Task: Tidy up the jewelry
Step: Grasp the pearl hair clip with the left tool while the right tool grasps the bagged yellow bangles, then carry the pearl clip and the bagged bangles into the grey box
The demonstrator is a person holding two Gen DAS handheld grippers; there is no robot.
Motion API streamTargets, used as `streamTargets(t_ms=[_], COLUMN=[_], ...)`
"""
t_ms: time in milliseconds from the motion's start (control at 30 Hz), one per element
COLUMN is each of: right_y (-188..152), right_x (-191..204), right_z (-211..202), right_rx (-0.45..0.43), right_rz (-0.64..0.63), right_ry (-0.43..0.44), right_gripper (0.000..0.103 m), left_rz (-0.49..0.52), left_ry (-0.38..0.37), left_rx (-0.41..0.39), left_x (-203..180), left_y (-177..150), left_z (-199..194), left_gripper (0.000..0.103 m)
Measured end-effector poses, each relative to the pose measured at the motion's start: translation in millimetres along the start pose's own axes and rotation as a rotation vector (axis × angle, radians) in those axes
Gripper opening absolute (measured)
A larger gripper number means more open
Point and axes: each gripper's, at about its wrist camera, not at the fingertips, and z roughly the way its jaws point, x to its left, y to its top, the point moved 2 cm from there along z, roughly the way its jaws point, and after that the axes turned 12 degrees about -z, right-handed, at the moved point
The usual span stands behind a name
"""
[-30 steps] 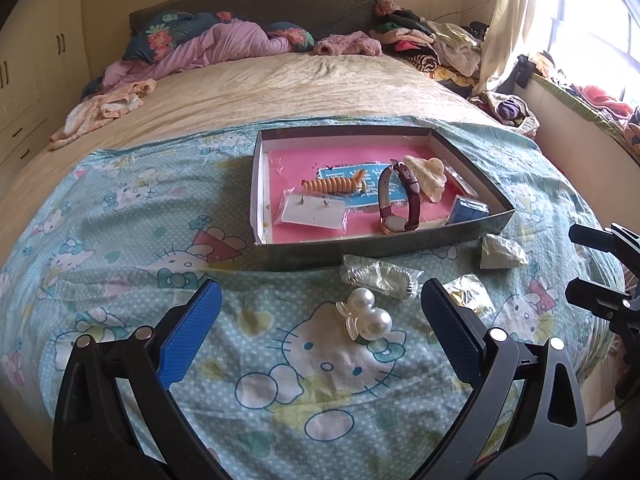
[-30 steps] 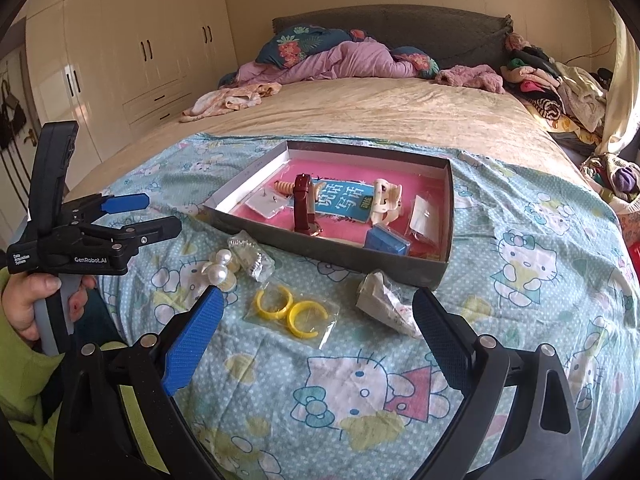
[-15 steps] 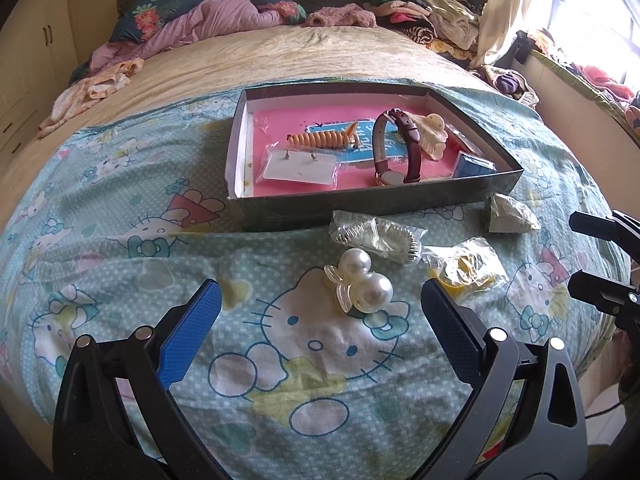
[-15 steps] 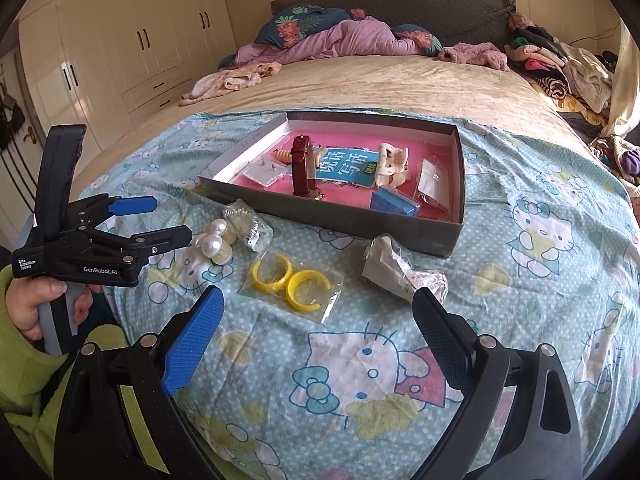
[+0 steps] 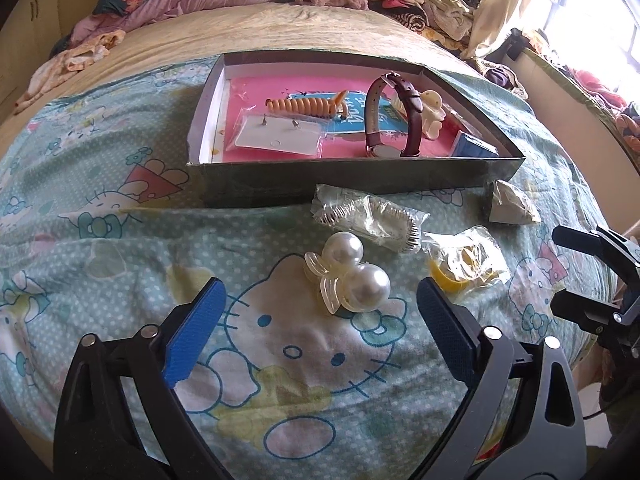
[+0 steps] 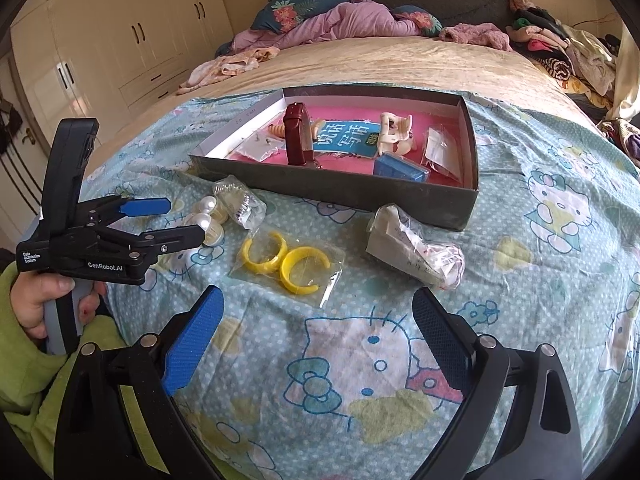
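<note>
Here both tongs hang spread and empty over the bed [image 5: 100, 240]. The left tongs [image 5: 320, 320] gape just short of the pearl clip [image 5: 352, 276], which lies between their tips. Beyond it sit a bagged chain [image 5: 372, 216] and, farther, the box [image 5: 352, 176] with a watch [image 5: 396, 116]. Ahead of the right tongs [image 6: 316, 320] lie bagged yellow hoops [image 6: 286, 262], to their right a crumpled packet [image 6: 416, 248], then the box.
</note>
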Motion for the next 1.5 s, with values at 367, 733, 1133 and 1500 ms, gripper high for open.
streamTargets(t_ms=[367, 733, 1133, 1500], right_y=[2.2, 22.2, 22.4, 36.9], right_x=[9.1, 35.6, 38.4, 20.4], right_z=[26.0, 73.0, 64.3, 22.0], right_rx=[0.031, 0.059, 0.007, -0.069], right_rz=[0.004, -0.003, -0.078, -0.084], right_ry=[0.027, 0.003, 0.023, -0.013], right_gripper=[0.095, 0.094, 0.08, 0.08], left_rz=[-0.007, -0.038, -0.063, -0.109], left_ry=[-0.059, -0.066, -0.098, -0.103], left_rx=[0.006, -0.037, -0.082, -0.159], left_x=[-2.0, 12.2, 18.1, 31.4], left_y=[1.8, 5.2, 8.8, 28.0], left_z=[7.3, -9.3, -28.5, -54.3], left_gripper=[0.028, 0.028, 0.028, 0.028])
